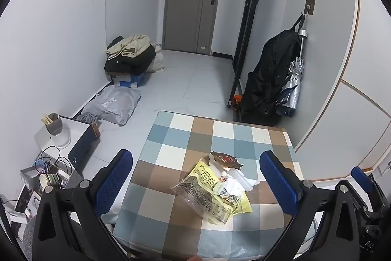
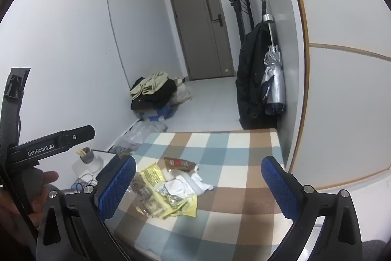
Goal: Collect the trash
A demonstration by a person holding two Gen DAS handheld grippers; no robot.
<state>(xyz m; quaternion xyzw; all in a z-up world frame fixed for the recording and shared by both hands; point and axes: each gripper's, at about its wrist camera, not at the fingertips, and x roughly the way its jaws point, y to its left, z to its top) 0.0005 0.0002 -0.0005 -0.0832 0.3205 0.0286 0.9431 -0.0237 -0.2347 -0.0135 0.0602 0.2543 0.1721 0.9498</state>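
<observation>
A pile of trash lies on the checked tablecloth (image 1: 171, 138): a yellow printed wrapper (image 1: 207, 177), clear plastic packaging (image 1: 195, 199), crumpled white tissue (image 1: 234, 185) and a brown wrapper (image 1: 226, 159). My left gripper (image 1: 195, 177) hangs open above the table, its blue pads either side of the pile and not touching it. In the right wrist view the same yellow wrapper (image 2: 156, 175), white tissue (image 2: 180, 185) and brown wrapper (image 2: 179, 164) lie between the wide-apart pads of my right gripper (image 2: 198, 185), which is open and holds nothing.
A side stand (image 1: 73, 133) left of the table carries a cup with sticks (image 1: 55, 126), cables and boxes. On the floor are a grey bag (image 1: 114, 104) and a clothes pile (image 1: 132, 55). A black backpack (image 1: 271, 75) and silver umbrella (image 1: 293, 87) hang on the right wall. A hand (image 2: 36, 187) holds the left gripper's handle.
</observation>
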